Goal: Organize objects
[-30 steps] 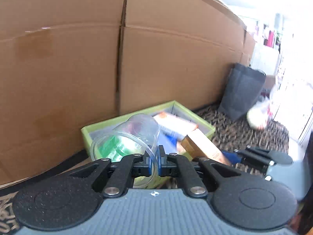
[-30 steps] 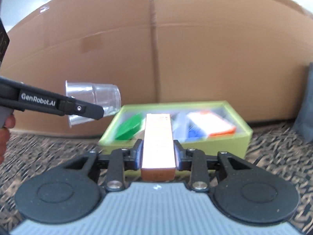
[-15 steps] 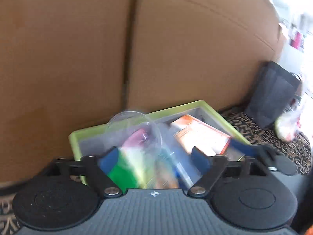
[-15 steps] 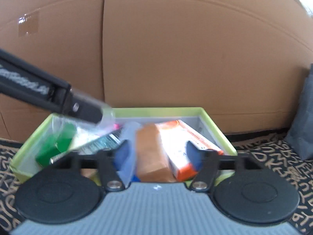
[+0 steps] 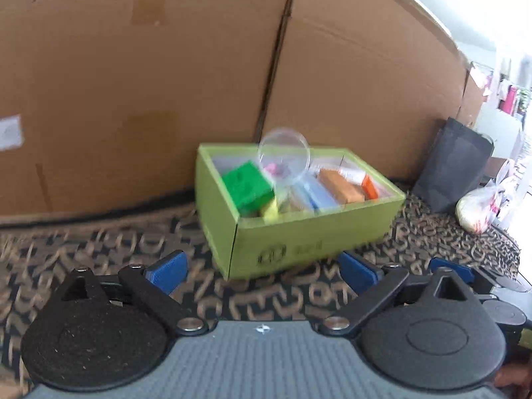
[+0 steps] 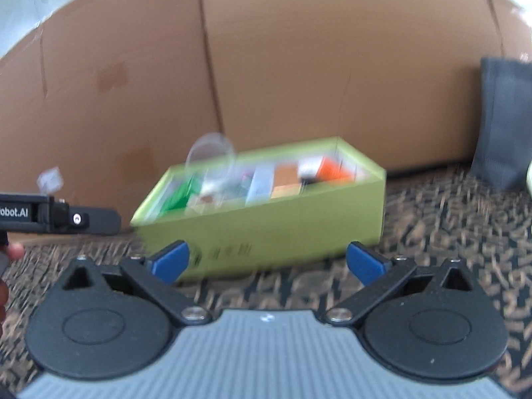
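Observation:
A lime-green box point(image 5: 309, 239) point(image 6: 282, 232) stands on the patterned carpet against a cardboard wall. In it lie a clear plastic cup point(image 5: 283, 156) point(image 6: 210, 156) on its side, a green block point(image 5: 247, 184), a blue box point(image 5: 316, 196), a brown box point(image 5: 340, 186) point(image 6: 287, 179) and an orange-white box point(image 5: 369, 186) point(image 6: 332, 169). My left gripper point(image 5: 262, 271) is open and empty, in front of the box. My right gripper point(image 6: 267, 261) is open and empty, also in front of it. The left gripper's finger point(image 6: 89, 221) shows at the left of the right wrist view.
Large cardboard sheets point(image 5: 166, 83) form the wall behind the box. A dark grey bag point(image 5: 452, 166) point(image 6: 505, 119) leans on it at the right. A white plastic bag point(image 5: 478, 209) lies beyond. Patterned carpet point(image 5: 116, 249) covers the floor.
Both grippers let go: the cup and the brown box now lie in the green box. Both grippers have opened wide and pulled back from the box.

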A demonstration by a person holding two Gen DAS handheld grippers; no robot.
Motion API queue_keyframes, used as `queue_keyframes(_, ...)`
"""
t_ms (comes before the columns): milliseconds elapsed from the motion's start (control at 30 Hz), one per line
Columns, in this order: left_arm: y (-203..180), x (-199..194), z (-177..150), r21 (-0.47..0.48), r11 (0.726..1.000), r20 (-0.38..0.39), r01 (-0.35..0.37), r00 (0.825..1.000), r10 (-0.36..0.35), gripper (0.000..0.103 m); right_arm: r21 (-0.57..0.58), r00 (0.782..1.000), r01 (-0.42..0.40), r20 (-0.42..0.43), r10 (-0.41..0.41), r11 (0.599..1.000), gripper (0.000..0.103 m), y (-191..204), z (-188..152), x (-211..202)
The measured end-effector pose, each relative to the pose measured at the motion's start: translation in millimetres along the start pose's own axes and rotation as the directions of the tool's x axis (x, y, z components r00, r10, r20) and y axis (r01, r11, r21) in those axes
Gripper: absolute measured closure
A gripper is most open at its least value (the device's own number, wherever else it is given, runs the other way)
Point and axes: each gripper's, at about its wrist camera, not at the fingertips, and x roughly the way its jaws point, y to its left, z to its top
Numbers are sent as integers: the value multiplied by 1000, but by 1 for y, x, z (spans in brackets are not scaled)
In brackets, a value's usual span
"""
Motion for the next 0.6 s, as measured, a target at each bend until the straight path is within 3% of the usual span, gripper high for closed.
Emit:
queue_keyframes(133, -5, -15, -16, -35, 999, -38, -39, 999, 37, 2, -52, 999, 41, -19, -42, 998, 0, 6, -8, -26)
queue_keyframes(433, -20, -35, -39, 11, 986, -38, -168, 985, 168, 0, -82, 994, 110, -10, -111, 991, 0, 2, -11, -66)
queue_keyframes(600, -24, -41, -39, 21, 983, -31, -181, 983, 181, 0, -73, 994, 111, -11, -112, 991, 0, -1, -13, -72)
